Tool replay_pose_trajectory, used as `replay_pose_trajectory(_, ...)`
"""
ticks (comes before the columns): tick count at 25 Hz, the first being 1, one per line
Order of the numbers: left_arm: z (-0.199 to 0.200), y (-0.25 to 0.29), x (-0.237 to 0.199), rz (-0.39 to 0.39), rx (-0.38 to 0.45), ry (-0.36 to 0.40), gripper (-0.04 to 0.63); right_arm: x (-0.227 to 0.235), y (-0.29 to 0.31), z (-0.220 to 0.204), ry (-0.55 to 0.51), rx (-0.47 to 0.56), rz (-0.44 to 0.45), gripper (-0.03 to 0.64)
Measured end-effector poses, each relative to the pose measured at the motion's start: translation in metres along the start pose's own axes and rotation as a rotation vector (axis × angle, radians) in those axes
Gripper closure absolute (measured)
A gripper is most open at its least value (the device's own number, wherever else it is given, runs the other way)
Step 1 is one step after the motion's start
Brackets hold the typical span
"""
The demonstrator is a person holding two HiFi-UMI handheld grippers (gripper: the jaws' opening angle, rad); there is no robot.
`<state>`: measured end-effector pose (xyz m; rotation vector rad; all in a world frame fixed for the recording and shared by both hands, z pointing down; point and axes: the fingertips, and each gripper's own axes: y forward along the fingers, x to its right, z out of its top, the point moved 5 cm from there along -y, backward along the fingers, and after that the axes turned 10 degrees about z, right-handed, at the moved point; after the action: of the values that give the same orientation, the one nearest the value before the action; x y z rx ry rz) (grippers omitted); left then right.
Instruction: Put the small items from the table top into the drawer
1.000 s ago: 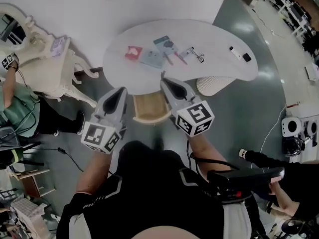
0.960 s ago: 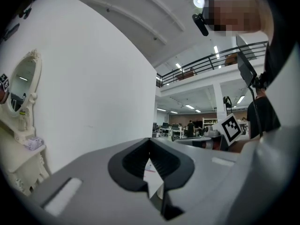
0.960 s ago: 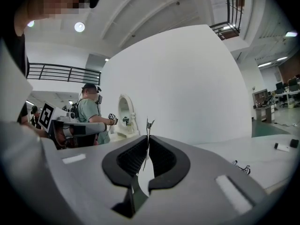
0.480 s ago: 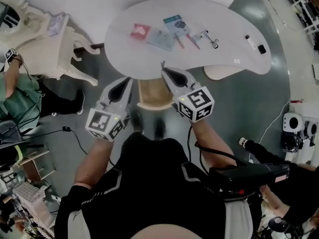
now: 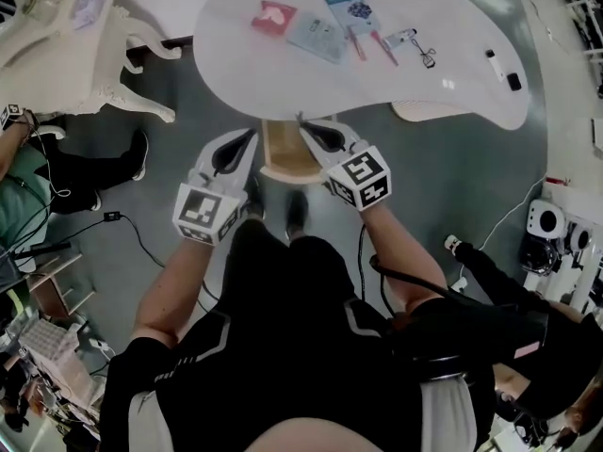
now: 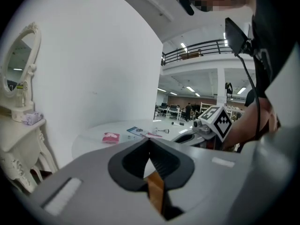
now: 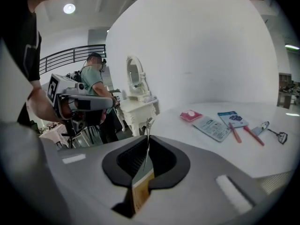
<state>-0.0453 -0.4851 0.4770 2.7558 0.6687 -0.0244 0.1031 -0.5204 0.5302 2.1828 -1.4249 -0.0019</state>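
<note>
Clenched on nothing, the left tongs (image 5: pixel 251 136) and right tongs (image 5: pixel 303 123) flank the open wooden drawer (image 5: pixel 283 158) under the white worktop's (image 5: pixel 283 88) near edge. The small items (image 5: pixel 320 38) lie across its far side, well apart from both.

Table (image 5: pixel 283 92) ×1. On table: red packet (image 5: pixel 273 15) ×1; blue-printed packets (image 5: pixel 317 38) ×2; pink sticks (image 5: pixel 358 43) ×2; white tube (image 5: pixel 400 38) ×1; eyelash curler (image 5: pixel 426 55) ×1. Under table's near edge: drawer (image 5: pixel 283 153) ×1.

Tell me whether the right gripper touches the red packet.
Apart. The head view shows bare table between the right gripper and the red packet.
</note>
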Motion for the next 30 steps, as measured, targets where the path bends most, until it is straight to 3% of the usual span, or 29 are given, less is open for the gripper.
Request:
replay_pose_trajectory(6, -0.038, 0.014, 0.000, -0.044, -0.073, 0.023, 0.595, -0.001, 0.029, -0.046, -0.023, -0.151, 0.037, 0.600)
replay_pose_trajectory(9, -0.069, 0.020, -0.008, -0.043, -0.136, -0.021, 0.595, -0.001, 0.040, -0.068, -0.082, -0.262, 0.036, 0.601)
replay_pose_trajectory(16, -0.106, 0.033, -0.013, -0.086, -0.178, -0.005, 0.595, 0.008, 0.066, -0.113, -0.149, -0.451, 0.084, 0.601)
replay_pose_trajectory(22, -0.142, 0.049, -0.024, -0.092, -0.229, 0.027, 0.595, 0.018, 0.088, -0.142, -0.206, -0.557, 0.136, 0.600)
replay_pose_trajectory(30, -0.173, 0.056, -0.039, -0.069, -0.255, -0.017, 0.595, 0.029, 0.120, -0.169, -0.258, -0.663, 0.196, 0.600)
